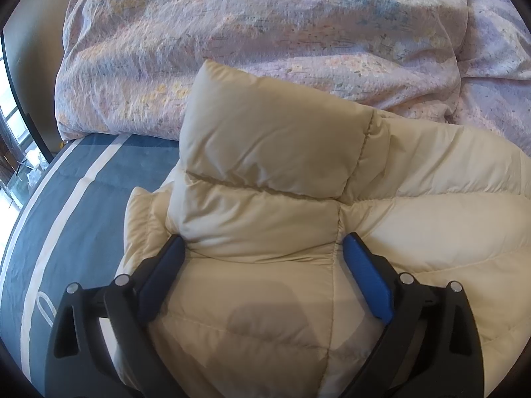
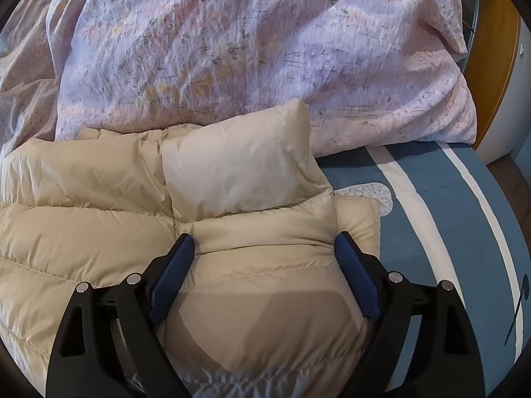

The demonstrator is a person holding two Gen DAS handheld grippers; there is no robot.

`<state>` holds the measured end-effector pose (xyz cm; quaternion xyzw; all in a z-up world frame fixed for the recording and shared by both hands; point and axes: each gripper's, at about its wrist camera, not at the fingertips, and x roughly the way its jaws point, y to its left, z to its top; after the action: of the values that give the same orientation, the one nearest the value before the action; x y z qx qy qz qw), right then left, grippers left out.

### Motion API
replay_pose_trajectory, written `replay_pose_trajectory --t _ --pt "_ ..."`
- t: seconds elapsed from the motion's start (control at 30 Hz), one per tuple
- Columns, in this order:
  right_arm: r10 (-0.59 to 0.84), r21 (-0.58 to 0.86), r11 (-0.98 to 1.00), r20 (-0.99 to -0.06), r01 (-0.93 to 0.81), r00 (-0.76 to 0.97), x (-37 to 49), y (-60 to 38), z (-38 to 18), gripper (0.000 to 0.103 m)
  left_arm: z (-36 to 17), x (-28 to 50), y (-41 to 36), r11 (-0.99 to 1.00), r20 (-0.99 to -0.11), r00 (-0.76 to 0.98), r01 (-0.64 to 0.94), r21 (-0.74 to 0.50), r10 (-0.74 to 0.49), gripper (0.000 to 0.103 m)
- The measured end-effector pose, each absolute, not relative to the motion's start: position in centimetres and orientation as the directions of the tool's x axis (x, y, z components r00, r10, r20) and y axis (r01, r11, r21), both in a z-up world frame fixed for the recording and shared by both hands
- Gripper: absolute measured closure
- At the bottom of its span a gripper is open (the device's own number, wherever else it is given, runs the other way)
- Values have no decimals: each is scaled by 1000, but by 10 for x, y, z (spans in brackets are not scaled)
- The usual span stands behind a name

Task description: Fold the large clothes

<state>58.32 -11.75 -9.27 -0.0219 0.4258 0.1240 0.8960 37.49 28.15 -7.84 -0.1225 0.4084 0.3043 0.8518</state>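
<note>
A cream puffer jacket [image 1: 265, 199] is laid on a bed, on a blue sheet with white stripes [image 1: 83, 192], with its far edge lying against a bunched lilac floral duvet [image 1: 265, 33]. In the left wrist view the left gripper [image 1: 264, 248] is seen with its 2 blue-padded fingers [image 1: 366, 278] spread wide, a padded section of the jacket bulging between them; both pads appear to touch the fabric at its sides, but whether it is actually squeezed cannot be told. The same arrangement is shown in the right wrist view, where the right gripper [image 2: 264, 245] is held with its fingers [image 2: 172, 275] apart around another thick section of the jacket [image 2: 249, 232]. Only the left view shows a dark frame and a bright window area [image 1: 13, 132] at the left edge. Only the right view shows an orange wooden panel [image 2: 494, 49] beyond the duvet [image 2: 232, 49], a pale printed patch [image 2: 375, 195] on the sheet [image 2: 431, 215] just beside the jacket, and a small flat flap [image 2: 358, 222] of the garment beside the right finger. Neither gripper is visible from the other's camera. The jacket's near part is cut off by the lower edge of each frame, and its sleeves and front cannot be made out.
</note>
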Motion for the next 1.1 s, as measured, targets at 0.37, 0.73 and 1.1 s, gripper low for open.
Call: replay_pose_trajectory --t 0.37,0.73,1.1 --pt "197 62 970 -769 -236 609 583 -114 -93 13 -78 374 282 785 -772 482 -619 35 415 5" --pt "193 72 973 -771 -218 607 586 -121 -93 10 -79 373 286 784 -773 491 -620 12 401 4" --pt "294 218 956 -748 -198 595 537 -190 -44 8 -31 315 270 798 -739 539 -603 -1 405 4"
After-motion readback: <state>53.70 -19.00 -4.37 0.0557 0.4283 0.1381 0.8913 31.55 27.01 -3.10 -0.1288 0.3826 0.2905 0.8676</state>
